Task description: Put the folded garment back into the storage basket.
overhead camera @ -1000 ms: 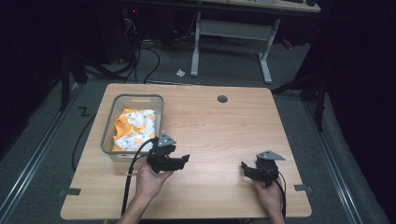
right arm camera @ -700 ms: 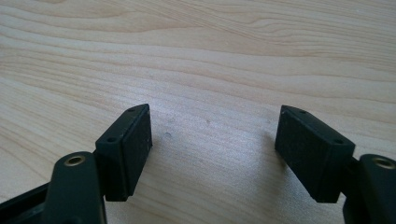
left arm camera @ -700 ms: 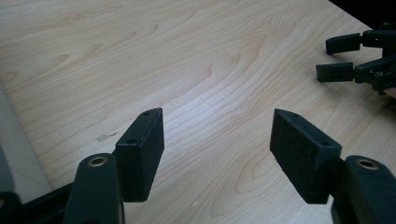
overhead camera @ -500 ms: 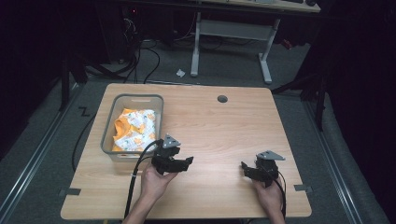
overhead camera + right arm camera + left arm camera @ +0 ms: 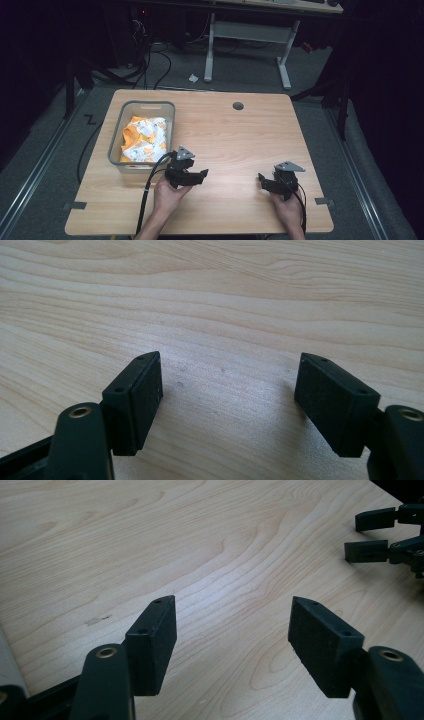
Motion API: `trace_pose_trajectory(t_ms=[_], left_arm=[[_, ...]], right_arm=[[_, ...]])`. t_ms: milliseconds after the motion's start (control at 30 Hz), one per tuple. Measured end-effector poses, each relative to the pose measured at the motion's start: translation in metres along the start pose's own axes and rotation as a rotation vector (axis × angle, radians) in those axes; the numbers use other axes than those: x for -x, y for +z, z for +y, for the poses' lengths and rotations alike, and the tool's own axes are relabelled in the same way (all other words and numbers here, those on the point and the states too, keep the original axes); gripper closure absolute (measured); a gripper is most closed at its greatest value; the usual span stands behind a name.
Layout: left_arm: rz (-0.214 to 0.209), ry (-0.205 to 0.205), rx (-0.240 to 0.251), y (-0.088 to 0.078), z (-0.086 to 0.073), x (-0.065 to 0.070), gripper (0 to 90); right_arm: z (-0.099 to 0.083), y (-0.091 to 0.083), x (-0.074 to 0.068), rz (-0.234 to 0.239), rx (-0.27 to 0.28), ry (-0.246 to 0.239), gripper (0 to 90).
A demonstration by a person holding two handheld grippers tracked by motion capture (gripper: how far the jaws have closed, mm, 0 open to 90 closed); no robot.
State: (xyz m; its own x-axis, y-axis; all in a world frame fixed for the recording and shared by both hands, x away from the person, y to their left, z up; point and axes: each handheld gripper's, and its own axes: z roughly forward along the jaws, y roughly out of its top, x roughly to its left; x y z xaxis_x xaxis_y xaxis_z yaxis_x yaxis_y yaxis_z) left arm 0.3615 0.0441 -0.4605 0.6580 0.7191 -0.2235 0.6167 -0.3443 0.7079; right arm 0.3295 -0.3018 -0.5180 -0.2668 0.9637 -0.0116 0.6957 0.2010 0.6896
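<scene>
Both of your grippers, left gripper (image 5: 200, 175) and right gripper (image 5: 262, 180), hover with jaws open and empty above bare tabletop (image 5: 240, 140). Nothing is lifted yet: the orange-and-white cloth (image 5: 142, 138) sits bunched in the grey bin (image 5: 116, 131) at ten o'clock.

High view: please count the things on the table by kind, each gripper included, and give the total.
Grippers: 2, the left gripper and the right gripper, both with jaws open and nothing between them
Grey bins: 1, the bin at the table's left
Bundles of orange-and-white cloth: 1, the cloth inside the bin
Total: 4
</scene>
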Motion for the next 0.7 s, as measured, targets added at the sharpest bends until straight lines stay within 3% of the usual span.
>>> trace_pose_trajectory(t_ms=[333,700], left_arm=[[0.026,-0.024,0.003,0.007,-0.005,-0.007,37.0],[0.045,-0.024,-0.015,0.018,-0.006,-0.011,37.4]], right_arm=[[0.000,0.000,0.000,0.000,0.000,0.000,27.5],[0.000,0.000,0.000,0.000,0.000,0.000,27.6]])
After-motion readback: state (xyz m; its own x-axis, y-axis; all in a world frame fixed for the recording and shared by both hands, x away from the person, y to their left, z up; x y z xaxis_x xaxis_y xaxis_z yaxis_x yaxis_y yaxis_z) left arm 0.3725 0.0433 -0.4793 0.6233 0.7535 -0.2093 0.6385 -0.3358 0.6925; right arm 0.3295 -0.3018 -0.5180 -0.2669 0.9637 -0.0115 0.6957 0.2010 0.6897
